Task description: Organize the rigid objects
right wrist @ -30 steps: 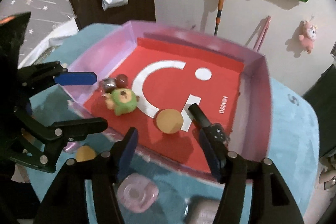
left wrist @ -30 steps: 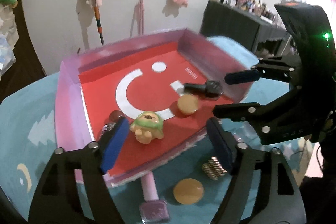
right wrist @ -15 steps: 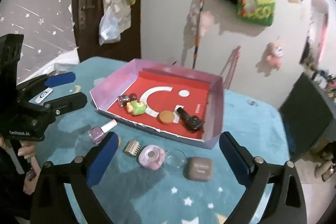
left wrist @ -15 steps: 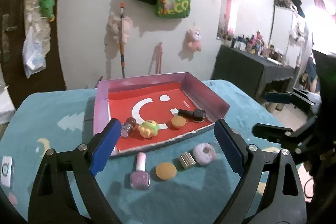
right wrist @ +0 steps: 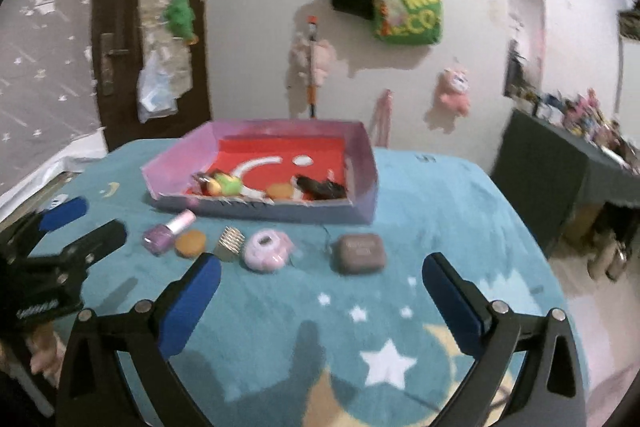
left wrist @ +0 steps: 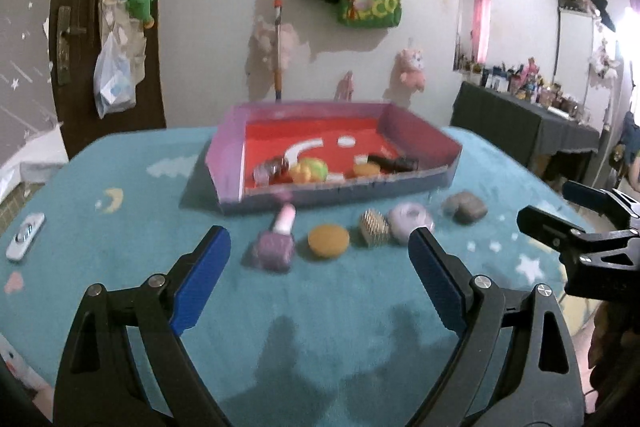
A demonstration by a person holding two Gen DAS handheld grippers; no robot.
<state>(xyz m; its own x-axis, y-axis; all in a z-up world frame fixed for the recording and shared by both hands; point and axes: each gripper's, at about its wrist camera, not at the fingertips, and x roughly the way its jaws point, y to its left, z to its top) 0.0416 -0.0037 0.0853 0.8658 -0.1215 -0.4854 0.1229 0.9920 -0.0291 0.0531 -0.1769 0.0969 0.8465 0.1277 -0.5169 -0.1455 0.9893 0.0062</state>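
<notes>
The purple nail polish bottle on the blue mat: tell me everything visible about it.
The nail polish bottle has a squarish purple body, seemingly glass, and a pale pink cylindrical cap. It lies on its side on the blue mat, cap pointing toward the tray and stopping just short of its front wall. It is leftmost in the row, with the orange round piece close on its right; contact is unclear. Neither gripper touches it.

Left wrist: low over table (left wrist: 120, 219), facing tray (left wrist: 420, 143), set back | Right wrist: same, further right | Shared: tray, table, wall.
</notes>
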